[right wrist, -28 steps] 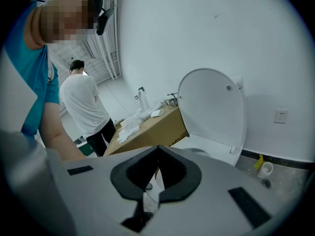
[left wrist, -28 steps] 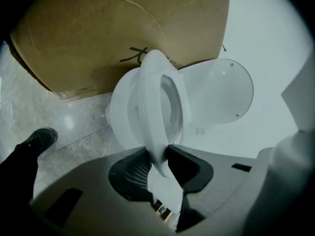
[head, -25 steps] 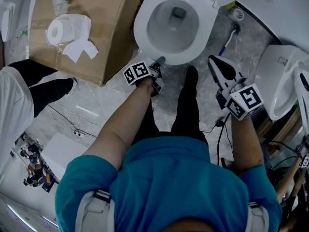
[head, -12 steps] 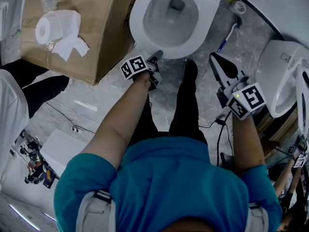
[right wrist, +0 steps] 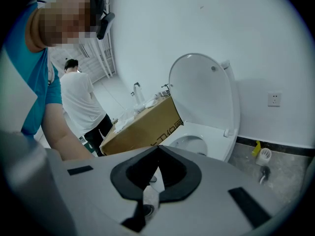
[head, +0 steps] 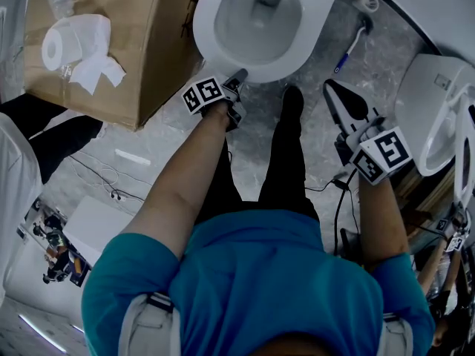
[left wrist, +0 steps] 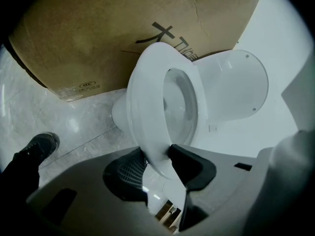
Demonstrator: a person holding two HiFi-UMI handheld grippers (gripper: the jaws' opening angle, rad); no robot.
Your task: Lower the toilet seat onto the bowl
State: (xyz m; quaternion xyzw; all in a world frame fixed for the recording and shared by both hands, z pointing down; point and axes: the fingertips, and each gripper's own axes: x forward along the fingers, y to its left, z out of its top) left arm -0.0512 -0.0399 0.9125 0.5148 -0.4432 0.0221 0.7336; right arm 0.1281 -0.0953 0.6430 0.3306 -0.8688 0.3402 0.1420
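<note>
The white toilet seat (head: 208, 35) lies down over the bowl, and the lid (right wrist: 206, 92) stands upright behind it. My left gripper (head: 239, 75) is at the seat's front edge. In the left gripper view the seat rim (left wrist: 145, 102) runs between the jaws of that gripper (left wrist: 157, 154). Both pads lie against the rim, and the jaws have just been opening. Whether a gap remains between seat and bowl I cannot tell. My right gripper (head: 332, 87) hangs to the right of the toilet over the floor. In its own view the right gripper (right wrist: 157, 151) is shut and holds nothing.
A cardboard box (head: 126, 35) with a toilet roll (head: 63, 43) on it stands tight against the toilet's left side. A toilet brush (head: 349, 54) and another white fixture (head: 430, 110) are on the right. My shoe (head: 293, 99) and cables (head: 111, 191) are on the floor. A bystander (right wrist: 78, 102) stands beyond the box.
The left gripper has stayed on the seat's front rim and sunk with it. The right gripper has dropped a little. The toilet sits higher in the head view.
</note>
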